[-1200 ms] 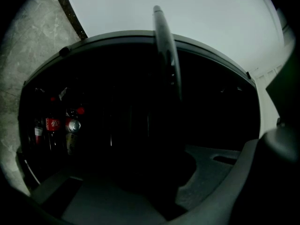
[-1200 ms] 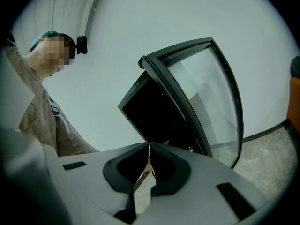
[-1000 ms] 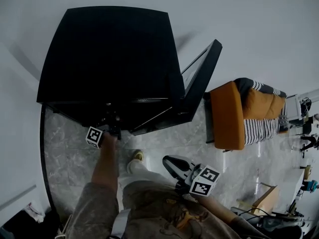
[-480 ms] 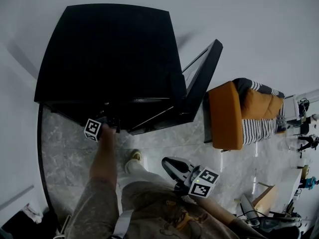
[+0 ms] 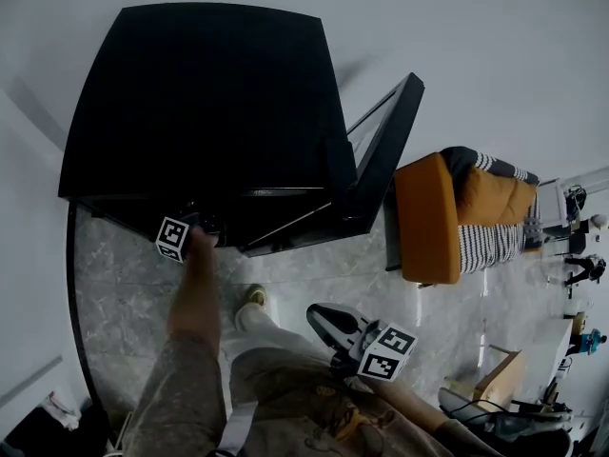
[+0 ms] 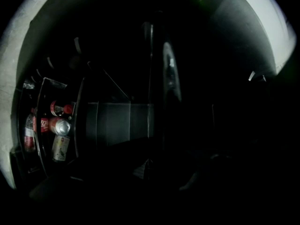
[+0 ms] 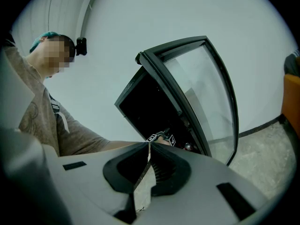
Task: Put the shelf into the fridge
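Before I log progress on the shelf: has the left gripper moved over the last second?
Yes. The left gripper has moved inward, closer to the front edge of the fridge.

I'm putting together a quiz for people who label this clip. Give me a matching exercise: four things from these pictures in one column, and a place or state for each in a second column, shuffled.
Things
1. fridge door
2. sofa
3. right gripper
4. left gripper

Places or states
A. orange, on the floor to the right of the fridge
B. at the fridge's dark open front
C. swung open, with a glass pane
D. jaws together, away from the fridge

Pairs: 1-C, 2-A, 3-D, 4-B
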The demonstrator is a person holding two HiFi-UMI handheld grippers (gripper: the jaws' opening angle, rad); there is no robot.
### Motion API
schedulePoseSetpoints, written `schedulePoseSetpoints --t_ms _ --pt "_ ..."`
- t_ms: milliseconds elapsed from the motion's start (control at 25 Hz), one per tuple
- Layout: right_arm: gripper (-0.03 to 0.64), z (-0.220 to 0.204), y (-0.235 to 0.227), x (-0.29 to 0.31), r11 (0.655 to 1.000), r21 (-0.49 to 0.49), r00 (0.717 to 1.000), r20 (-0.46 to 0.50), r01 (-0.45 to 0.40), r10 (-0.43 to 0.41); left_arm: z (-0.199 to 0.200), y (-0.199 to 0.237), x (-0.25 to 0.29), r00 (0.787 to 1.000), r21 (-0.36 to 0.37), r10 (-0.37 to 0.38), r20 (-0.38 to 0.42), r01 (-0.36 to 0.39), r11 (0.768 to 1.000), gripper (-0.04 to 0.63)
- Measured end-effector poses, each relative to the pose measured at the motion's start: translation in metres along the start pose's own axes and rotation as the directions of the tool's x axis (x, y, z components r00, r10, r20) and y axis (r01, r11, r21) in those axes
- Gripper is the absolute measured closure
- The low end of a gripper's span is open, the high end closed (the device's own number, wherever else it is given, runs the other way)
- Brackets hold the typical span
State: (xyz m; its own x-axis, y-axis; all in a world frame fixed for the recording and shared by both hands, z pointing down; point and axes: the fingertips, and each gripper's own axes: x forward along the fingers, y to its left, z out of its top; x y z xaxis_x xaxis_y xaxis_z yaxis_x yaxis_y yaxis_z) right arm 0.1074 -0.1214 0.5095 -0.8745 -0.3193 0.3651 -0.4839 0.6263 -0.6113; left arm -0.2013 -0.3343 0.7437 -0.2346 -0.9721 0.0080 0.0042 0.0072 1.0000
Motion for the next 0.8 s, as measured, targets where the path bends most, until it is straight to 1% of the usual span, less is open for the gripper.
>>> schedulePoseSetpoints --t_ms 400,640,800 --pt "0.591 -0.003 -0.005 -0.003 1.000 0.008 1.000 0.000 0.016 -0.016 0.001 0.001 0.008 1.000 0.005 0.006 0.024 -0.006 1.000 0.577" --pt "0.591 -0.002 -0.010 -0.006 0.999 0.017 0.999 0.007 0.032 -0.032 0.002 0.000 0.023 0.999 0.007 0.007 0.033 -0.007 1.000 0.577" --pt "0.591 0.000 -0.010 -0.006 0.999 0.019 0.999 0.014 0.033 -0.033 0.005 -0.001 0.025 0.998 0.012 0.005 0.058 -0.005 1.000 0.577"
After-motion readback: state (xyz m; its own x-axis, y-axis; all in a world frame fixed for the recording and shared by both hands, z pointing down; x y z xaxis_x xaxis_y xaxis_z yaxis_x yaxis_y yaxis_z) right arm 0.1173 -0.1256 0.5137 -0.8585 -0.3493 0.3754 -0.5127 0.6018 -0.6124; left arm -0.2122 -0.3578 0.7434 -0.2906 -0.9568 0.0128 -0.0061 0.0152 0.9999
